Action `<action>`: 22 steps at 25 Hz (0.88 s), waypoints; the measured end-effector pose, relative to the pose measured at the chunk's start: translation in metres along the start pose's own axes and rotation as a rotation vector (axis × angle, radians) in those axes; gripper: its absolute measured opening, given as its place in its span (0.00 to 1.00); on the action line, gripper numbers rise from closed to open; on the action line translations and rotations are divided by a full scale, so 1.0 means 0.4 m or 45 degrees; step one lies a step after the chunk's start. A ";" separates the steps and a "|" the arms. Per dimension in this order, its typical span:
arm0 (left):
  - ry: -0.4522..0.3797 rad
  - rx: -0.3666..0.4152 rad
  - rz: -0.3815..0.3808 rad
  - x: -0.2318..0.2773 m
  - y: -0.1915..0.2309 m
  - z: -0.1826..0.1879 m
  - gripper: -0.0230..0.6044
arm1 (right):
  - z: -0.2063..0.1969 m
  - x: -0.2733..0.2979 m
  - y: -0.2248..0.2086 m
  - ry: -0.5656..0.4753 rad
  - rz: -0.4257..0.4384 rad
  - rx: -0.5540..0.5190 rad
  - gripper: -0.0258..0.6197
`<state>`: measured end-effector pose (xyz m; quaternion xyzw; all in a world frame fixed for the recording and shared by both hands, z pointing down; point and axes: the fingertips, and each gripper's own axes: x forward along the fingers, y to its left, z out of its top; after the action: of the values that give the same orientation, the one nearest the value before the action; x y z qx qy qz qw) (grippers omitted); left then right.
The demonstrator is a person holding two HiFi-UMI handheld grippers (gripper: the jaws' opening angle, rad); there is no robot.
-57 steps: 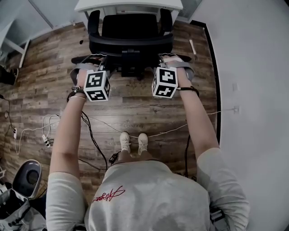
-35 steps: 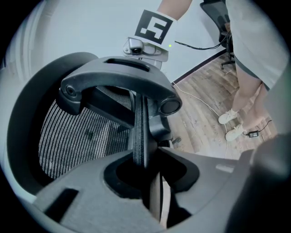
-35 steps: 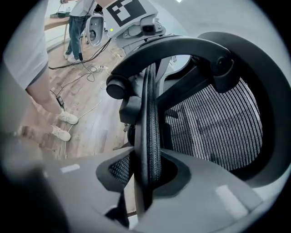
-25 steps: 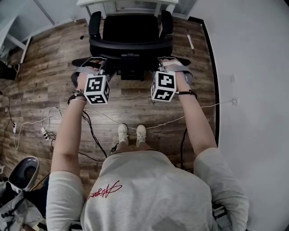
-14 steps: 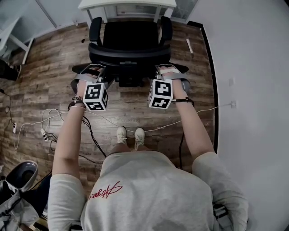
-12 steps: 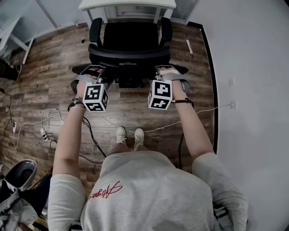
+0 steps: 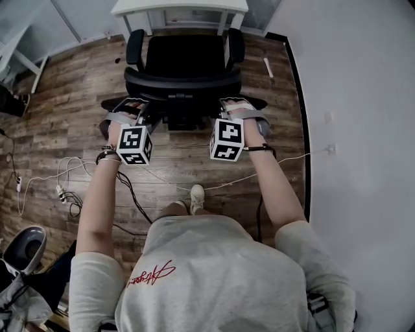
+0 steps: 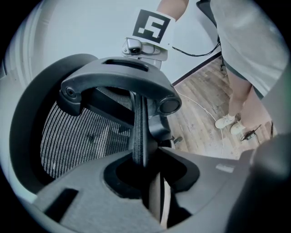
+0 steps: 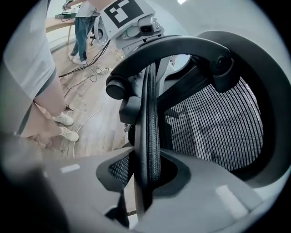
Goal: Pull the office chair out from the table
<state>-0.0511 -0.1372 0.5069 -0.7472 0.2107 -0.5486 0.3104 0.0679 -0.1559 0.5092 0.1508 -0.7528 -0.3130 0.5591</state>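
Office chair [image 7: 185,61] on wood floor, just in front of white table [image 7: 178,6]. Left gripper [image 8: 146,177] and right gripper [image 9: 144,177] both clenched on backrest rim [image 9: 150,113]. Probably heavy yet free-rolling; rigid rim the firm hold, mesh too soft.

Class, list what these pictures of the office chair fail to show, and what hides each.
- Table: head view, cut off by the top edge.
- Where left tool and right tool meet the chair backrest: head view, covered by the marker cubes.
- Pale strip on the floor: head view, too small to identify.
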 end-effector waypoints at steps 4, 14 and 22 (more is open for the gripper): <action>0.001 0.004 0.010 -0.012 -0.025 0.013 0.21 | 0.002 -0.016 0.025 0.000 0.003 0.005 0.19; -0.014 0.018 -0.003 -0.043 -0.057 0.023 0.21 | 0.014 -0.044 0.065 0.019 -0.001 0.016 0.18; -0.025 0.029 -0.006 -0.098 -0.116 0.038 0.21 | 0.043 -0.094 0.130 0.033 -0.015 0.027 0.18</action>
<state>-0.0499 -0.0745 0.5090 -0.7494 0.1997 -0.5443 0.3197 0.0705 -0.0897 0.5112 0.1652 -0.7479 -0.3061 0.5654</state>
